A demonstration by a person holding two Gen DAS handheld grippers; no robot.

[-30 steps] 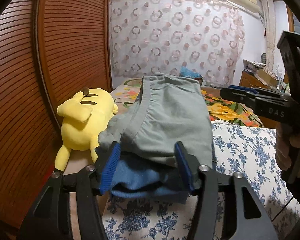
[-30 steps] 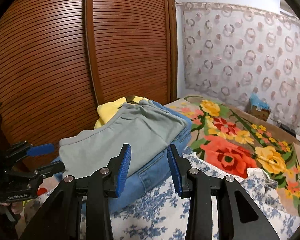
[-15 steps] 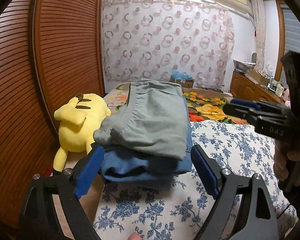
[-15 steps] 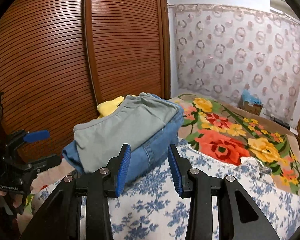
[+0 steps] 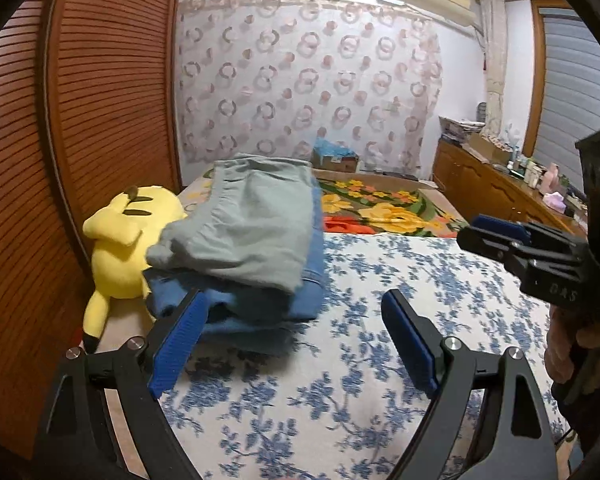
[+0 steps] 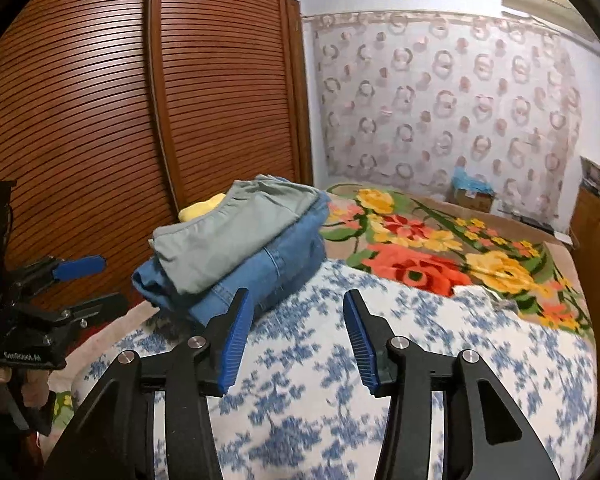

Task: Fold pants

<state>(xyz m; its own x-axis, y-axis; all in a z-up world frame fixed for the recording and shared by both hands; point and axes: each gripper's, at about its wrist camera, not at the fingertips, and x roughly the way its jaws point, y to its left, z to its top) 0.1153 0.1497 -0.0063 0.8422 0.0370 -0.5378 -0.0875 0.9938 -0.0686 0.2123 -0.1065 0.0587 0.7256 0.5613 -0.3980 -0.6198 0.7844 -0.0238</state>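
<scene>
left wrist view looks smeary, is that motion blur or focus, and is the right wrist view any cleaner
Left wrist view: blue floral bedspread and jeans edge are streaked, which looks like motion blur, while the open left claw stays sharp. Right wrist view: similar smear on the bedspread, gray-green pants fairly crisp, open right claw sharp. Both views bend the slatted wardrobe doors, a fisheye effect.

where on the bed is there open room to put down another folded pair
The blue-flowered sheet lies bare from the folded stack toward the right, up to the bright floral blanket, which is also bare. The crowded part is the wardrobe side: green pants atop jeans, with the yellow plush beside them. Both the left gripper and right gripper hang open nearby.
</scene>
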